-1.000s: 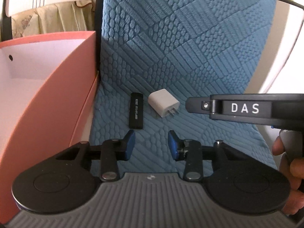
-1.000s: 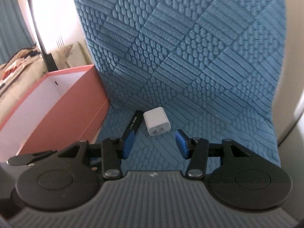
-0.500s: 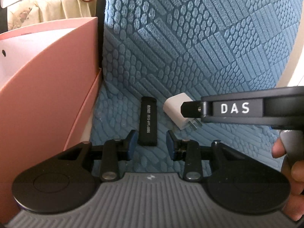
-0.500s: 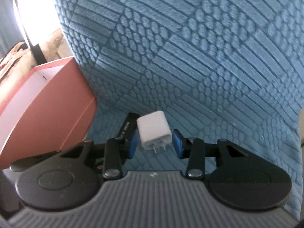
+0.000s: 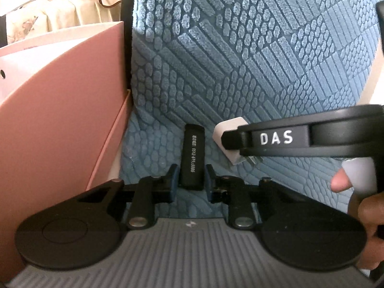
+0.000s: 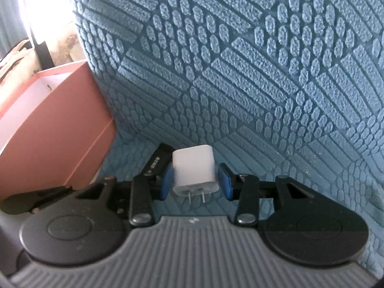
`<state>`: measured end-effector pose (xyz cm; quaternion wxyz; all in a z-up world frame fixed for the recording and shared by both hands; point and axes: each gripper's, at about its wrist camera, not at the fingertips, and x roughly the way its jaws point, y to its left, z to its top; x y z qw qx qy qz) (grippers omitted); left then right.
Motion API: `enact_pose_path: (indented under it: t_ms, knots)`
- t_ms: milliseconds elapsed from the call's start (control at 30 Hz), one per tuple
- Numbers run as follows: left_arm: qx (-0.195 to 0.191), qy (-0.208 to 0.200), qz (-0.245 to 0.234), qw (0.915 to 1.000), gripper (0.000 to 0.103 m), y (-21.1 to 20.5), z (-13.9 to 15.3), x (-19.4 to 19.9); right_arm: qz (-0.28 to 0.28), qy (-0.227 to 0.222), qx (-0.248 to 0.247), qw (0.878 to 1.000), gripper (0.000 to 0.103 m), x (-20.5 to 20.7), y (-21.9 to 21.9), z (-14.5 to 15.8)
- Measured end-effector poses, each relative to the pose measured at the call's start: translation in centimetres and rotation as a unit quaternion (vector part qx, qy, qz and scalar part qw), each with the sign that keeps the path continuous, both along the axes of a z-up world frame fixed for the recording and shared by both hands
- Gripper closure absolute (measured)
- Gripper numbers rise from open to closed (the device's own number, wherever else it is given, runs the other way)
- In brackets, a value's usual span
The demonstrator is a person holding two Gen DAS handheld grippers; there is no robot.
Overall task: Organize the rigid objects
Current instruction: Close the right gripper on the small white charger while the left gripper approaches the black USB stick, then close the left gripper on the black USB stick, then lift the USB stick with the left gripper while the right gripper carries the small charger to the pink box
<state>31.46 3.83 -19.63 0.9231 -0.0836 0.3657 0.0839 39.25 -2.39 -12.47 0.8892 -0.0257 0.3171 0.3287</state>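
A black stick-shaped device (image 5: 193, 156) with white print lies on the blue quilted seat. My left gripper (image 5: 191, 180) is open, with its blue pads on either side of the stick's near end. A white plug-in charger (image 6: 194, 169) lies just right of the stick, prongs toward the camera. My right gripper (image 6: 196, 182) is open around the charger, pads close to both sides. In the left wrist view the charger (image 5: 229, 126) is mostly hidden behind the right gripper's black body. The stick also shows in the right wrist view (image 6: 157, 163).
An open pink box (image 5: 72, 110) with a white inside stands on the left, against the seat edge; it also shows in the right wrist view (image 6: 55, 124). The blue quilted backrest (image 6: 240, 60) rises right behind the objects. A hand (image 5: 364, 211) holds the right gripper.
Both grippers moved forward and down. The left gripper's pads now flank the black stick, and the right gripper's pads now flank the white charger. Both objects stay on the seat.
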Motion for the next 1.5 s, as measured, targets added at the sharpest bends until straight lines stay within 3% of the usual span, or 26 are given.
enact_pose_path:
  t_ms: [333, 567, 867, 1500]
  knots:
    - [-0.007, 0.004, -0.011, 0.9999, 0.076, 0.1, 0.2, -1.1, 0.002, 0.019, -0.006, 1.000, 0.056, 0.6, 1.3, -1.1]
    - [-0.023, 0.010, -0.007, 0.9996, 0.076, 0.0, 0.6, -2.7, -0.012, 0.020, -0.014, 1.000, 0.057, -0.4, -0.8, 0.5]
    - [-0.033, 0.020, -0.009, 0.9992, 0.077, -0.3, 1.7, -6.2, -0.048, 0.043, -0.033, 0.997, 0.057, -2.4, -3.4, 0.1]
    - [-0.047, 0.036, -0.036, 0.9976, 0.076, -2.0, 3.4, -15.0, -0.109, 0.061, -0.025, 0.992, 0.058, -16.1, -8.2, -1.3]
